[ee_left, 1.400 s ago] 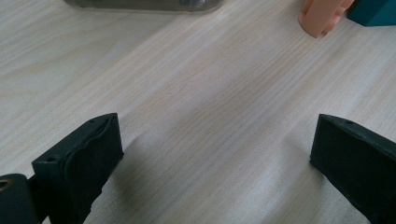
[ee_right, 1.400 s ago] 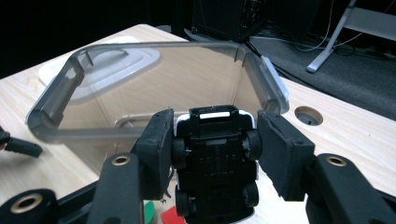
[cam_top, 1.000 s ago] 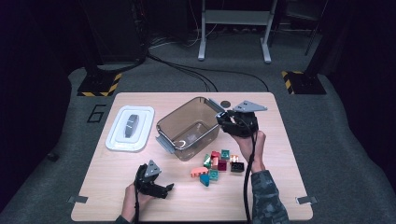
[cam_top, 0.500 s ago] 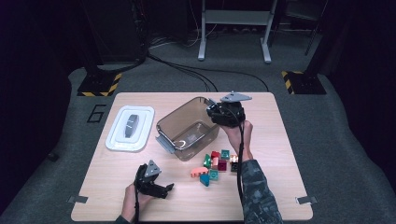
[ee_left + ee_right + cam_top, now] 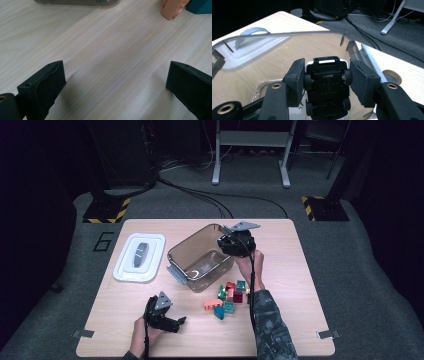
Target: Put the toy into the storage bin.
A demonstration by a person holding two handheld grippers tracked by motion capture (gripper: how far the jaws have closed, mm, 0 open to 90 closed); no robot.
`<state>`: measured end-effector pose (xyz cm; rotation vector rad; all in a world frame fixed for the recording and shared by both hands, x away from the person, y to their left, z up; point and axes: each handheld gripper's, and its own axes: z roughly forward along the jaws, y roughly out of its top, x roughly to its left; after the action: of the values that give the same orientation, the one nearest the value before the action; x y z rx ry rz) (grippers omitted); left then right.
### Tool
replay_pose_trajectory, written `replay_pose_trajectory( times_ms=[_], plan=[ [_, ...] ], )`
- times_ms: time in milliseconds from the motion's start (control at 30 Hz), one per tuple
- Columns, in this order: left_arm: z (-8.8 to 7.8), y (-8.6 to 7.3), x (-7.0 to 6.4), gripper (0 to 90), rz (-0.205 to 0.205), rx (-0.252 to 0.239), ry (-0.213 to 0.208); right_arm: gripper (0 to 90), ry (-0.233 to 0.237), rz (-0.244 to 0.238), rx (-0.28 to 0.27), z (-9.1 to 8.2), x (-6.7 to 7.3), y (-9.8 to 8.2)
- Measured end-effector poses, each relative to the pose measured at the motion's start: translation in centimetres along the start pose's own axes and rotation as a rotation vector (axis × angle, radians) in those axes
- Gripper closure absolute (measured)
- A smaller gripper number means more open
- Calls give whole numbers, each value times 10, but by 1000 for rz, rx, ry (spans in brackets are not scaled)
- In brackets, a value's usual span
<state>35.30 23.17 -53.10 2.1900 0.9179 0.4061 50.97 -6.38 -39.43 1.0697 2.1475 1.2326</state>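
1. The right gripper point(image 5: 325, 75) grasps a small toy car point(image 5: 327, 87). Its two black jaws press on the wheels at both sides, and the black underside of the car faces the camera.
2. In the high view this right gripper point(image 5: 235, 242) is in the centre of the frame, above the far right corner of the clear plastic container point(image 5: 200, 257). So the car hangs over the open container point(image 5: 287, 35), not yet inside on the bottom.
3. The left gripper point(image 5: 113, 77) is released: its jaws stand wide apart with only bare wooden table point(image 5: 107, 50) between them. In the high view the left gripper point(image 5: 162, 312) is at the lower left of the table.
4. I judge the car as light and rigid, hard plastic. The wheels can turn, so the hold on them may slip; the body sides are a safer place.
5. The white lid point(image 5: 139, 257) lies at the left of the container, and colourful blocks point(image 5: 227, 297) lie just below it in the frame.
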Motion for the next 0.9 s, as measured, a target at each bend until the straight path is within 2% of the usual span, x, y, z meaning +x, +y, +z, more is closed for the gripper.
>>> replay_pose_trajectory(
  times_ms=[400,900],
  plan=[
    [0,0,0,22,-4,-2,0,474,-11,13,16,-15,-3,-9],
    [0,0,0,22,-4,-2,0,470,-39,16,82,-11,1,-15]
  ],
)
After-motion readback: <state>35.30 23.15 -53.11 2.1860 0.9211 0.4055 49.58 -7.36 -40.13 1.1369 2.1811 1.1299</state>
